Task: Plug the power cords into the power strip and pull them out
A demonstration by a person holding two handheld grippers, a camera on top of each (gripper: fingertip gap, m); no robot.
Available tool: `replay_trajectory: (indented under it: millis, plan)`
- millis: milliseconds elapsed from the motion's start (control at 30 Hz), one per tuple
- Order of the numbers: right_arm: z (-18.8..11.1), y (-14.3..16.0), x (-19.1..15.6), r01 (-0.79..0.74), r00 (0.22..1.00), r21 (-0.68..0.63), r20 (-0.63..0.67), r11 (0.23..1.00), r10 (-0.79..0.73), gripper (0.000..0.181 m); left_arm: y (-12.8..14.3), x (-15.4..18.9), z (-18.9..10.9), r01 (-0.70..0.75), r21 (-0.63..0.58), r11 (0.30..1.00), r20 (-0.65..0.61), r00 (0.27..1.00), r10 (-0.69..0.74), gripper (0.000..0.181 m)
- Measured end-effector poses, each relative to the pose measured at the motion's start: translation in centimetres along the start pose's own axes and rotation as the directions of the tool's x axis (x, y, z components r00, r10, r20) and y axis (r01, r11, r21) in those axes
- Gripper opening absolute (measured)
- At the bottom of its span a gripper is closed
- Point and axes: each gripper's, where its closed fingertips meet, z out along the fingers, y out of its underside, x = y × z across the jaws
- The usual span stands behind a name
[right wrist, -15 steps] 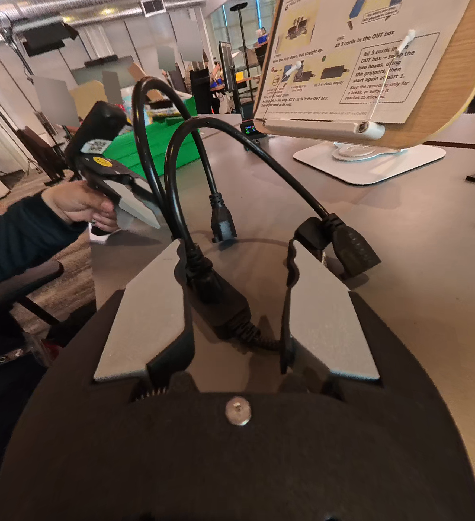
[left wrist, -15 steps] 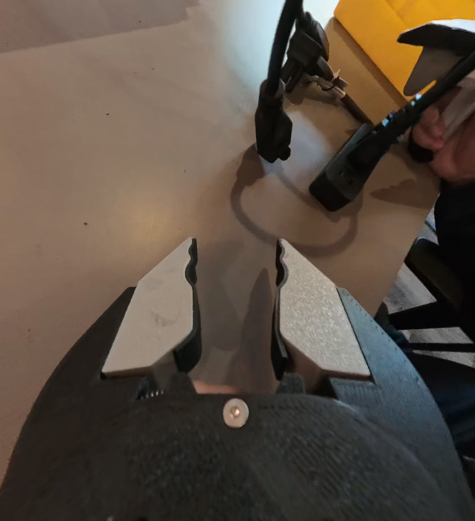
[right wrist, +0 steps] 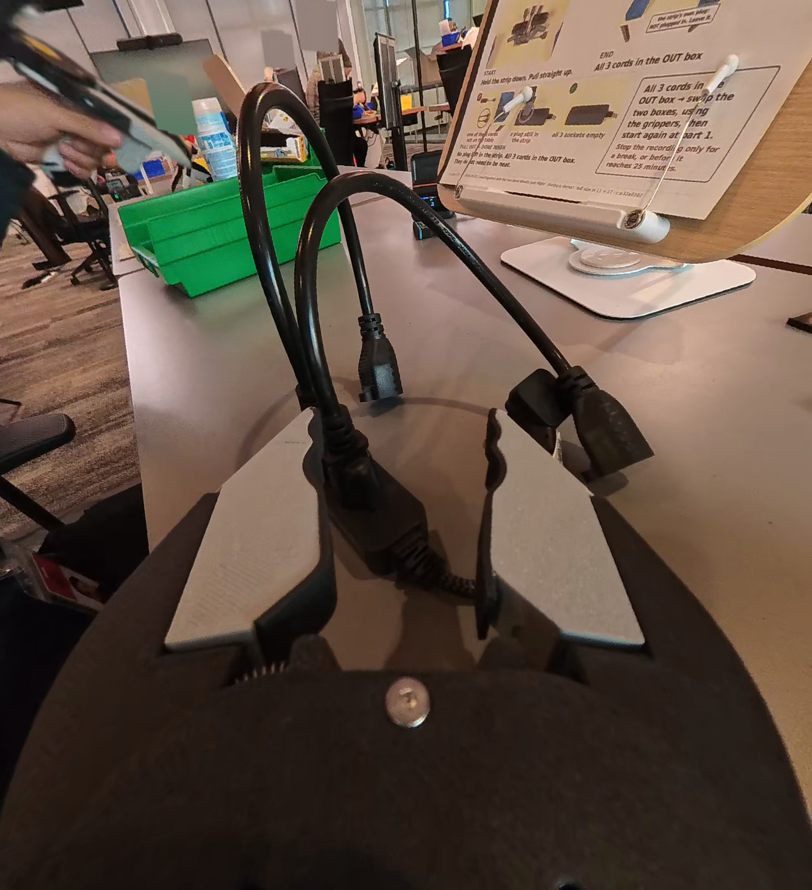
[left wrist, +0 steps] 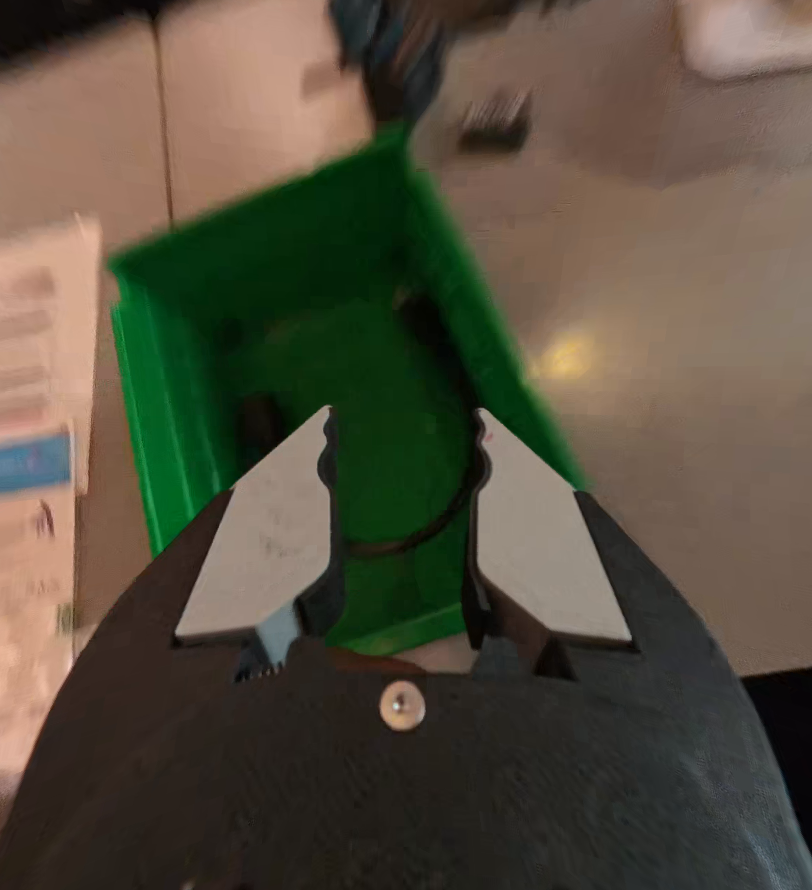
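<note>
A: Where are the left tongs (left wrist: 404,419)?
B: Above a green bin (left wrist: 298,269), fingers spread wide, holding nothing. That view is blurred, but a black cord (left wrist: 447,366) lies curled inside the bin.
A: And the right tongs (right wrist: 401,419)?
B: Spread wide as well, gripping nothing. They sit low over the desk (right wrist: 683,481), either side of the black power strip (right wrist: 385,520).
A: Anything plugged in?
B: Two black cords (right wrist: 269,231) rise from the strip by the left finger and arch over. One free end (right wrist: 379,371) hangs just above the desk, the other (right wrist: 611,433) rests on it to the right.
A: What's behind?
B: A printed instruction sheet (right wrist: 611,96) on a stand.
</note>
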Motion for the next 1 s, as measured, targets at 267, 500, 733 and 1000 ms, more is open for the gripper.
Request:
replay_trajectory:
  millis: [267, 500, 733, 1000]
  plan:
    - [0.1, 0.1, 0.2, -0.003, 1.0, -0.009, -0.009, 1.0, 0.003, 0.065, 10.4, -7.4, 9.1, 0.117, -0.341, 0.933, 0.136, 0.988, -0.074, 0.042]
    - [0.1, 0.0, 0.2, 0.007, 1.0, -0.003, -0.017, 1.0, -0.007, 0.065, 10.9, -9.8, 9.9, 0.111, -0.347, 0.931, 0.208, 0.977, -0.039, 0.007]
    - [0.1, 0.0, -0.2, 0.023, 1.0, -0.002, -0.003, 1.0, -0.023, 0.064, 7.9, -9.9, 7.6, -0.039, -0.312, 0.949, 0.302, 0.943, 0.139, 0.007]
    - [0.0, 0.0, -0.3, 0.023, 1.0, 0.001, 0.008, 1.0, -0.023, 0.064, -8.4, -9.6, -5.9, -0.386, -0.048, 0.921, 0.615, 0.715, 0.332, 0.006]
